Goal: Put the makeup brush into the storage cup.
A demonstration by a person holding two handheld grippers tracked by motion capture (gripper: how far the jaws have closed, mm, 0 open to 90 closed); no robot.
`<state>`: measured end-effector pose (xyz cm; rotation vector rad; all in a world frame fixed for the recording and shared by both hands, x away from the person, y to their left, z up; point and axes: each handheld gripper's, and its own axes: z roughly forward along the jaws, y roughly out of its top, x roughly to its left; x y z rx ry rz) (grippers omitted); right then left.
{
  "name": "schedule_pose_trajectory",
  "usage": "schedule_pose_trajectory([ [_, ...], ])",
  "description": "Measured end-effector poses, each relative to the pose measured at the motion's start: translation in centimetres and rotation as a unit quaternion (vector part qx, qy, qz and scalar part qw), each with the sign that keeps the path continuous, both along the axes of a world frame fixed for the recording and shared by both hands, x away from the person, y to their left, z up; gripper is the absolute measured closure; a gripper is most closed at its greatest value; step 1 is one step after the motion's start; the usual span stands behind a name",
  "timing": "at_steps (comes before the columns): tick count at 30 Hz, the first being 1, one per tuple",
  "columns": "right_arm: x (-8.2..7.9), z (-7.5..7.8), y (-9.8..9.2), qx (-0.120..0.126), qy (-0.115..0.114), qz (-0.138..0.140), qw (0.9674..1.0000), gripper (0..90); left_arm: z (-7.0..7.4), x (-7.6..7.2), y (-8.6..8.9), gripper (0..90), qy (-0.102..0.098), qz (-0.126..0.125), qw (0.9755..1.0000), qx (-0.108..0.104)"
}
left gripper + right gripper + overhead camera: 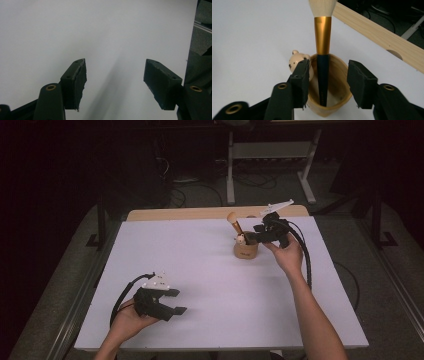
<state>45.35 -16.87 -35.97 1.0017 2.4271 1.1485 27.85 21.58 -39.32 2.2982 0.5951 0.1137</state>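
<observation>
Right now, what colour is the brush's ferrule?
Metallic gold on the brush, above a dark handle; clearest in the right gripper view.

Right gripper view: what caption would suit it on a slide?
Open tool around a makeup brush standing in a small wooden cup with a bear face, on a white table.

White table top point(210, 285), rectangular, matte, bare over most of its surface. Along the far edge, a strip of pale wood point(200, 213), seen in the right gripper view point(384, 37) with a rounded notch cut into it. Near the far right corner, a small tan cup point(245, 250) standing upright on the white surface, just short of the wooden strip. In the cup, a makeup brush point(235, 222), bristles up, and a little bear figure point(240, 239) at the rim.
</observation>
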Motion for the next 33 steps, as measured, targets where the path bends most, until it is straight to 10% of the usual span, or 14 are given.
schedule_pose_trajectory([
  [33,-5.9,-0.5,-2.6,0.016,0.016,0.017,0.9996,33.3,0.0,0.4,1.0,30.7,-0.019,0.030,0.9994,0.006],
])
